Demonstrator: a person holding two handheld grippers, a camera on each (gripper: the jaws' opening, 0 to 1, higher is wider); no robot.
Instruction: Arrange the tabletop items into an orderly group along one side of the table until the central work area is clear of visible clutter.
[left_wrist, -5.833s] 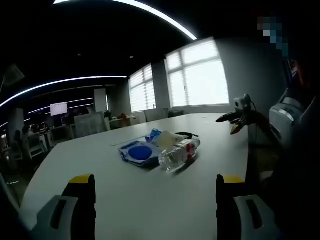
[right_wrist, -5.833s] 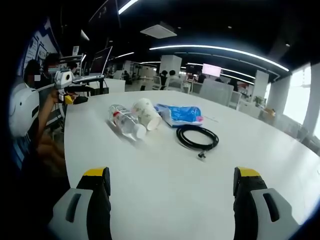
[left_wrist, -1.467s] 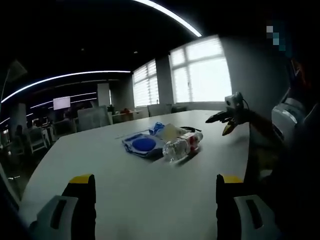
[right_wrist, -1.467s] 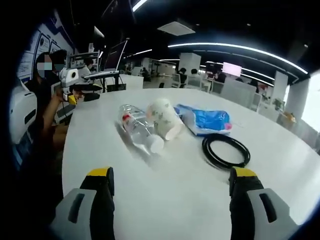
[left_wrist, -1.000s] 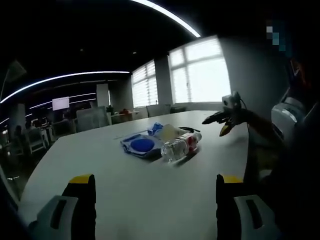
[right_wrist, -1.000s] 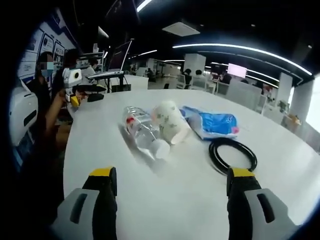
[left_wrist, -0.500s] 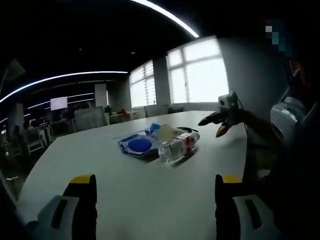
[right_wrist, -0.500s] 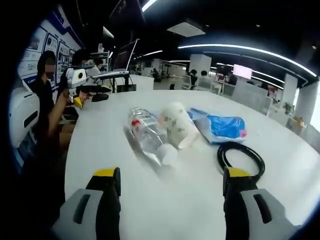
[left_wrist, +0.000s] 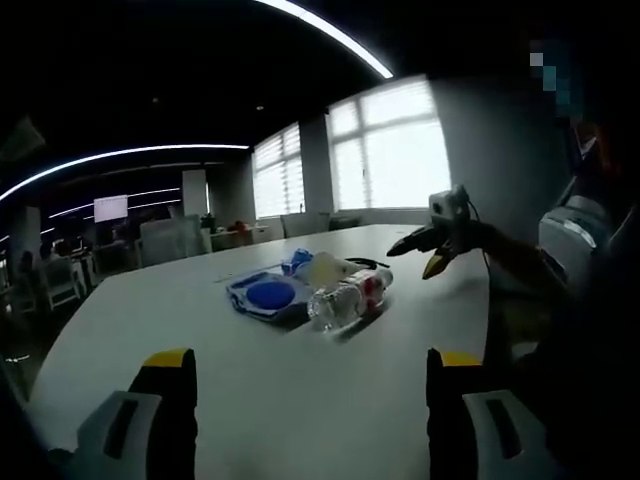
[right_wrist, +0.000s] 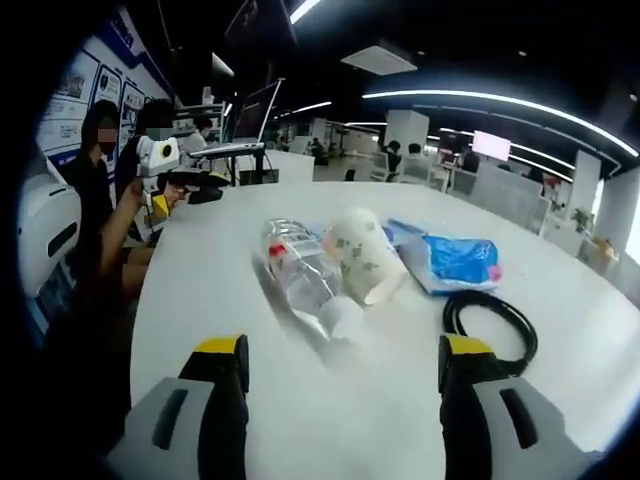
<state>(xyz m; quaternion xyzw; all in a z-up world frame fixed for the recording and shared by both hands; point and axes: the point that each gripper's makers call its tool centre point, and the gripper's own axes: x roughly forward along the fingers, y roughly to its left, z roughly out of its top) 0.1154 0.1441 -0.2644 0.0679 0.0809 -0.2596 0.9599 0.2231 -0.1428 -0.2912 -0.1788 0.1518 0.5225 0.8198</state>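
right tongs (right_wrist: 340, 385): jaws apart, empty, over white surface (right_wrist: 200, 290) | plastic bottle (right_wrist: 300, 275) lying at 12 o'clock, touching paper cup (right_wrist: 365, 255) | blue packet (right_wrist: 460, 262) and black cable (right_wrist: 490, 318) at 1–2 o'clock | left tongs (left_wrist: 310, 400): jaws apart, empty

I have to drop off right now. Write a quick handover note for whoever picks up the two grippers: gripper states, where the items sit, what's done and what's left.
Left gripper: open, empty, well back from the pile.
Right gripper: open, empty, nearing the plastic bottle.
Bottle lies on its side beside a tipped paper cup; blue packet behind, coiled black cable alongside, all mid-table.
Done: nothing grouped.
Left: move all four to one side.
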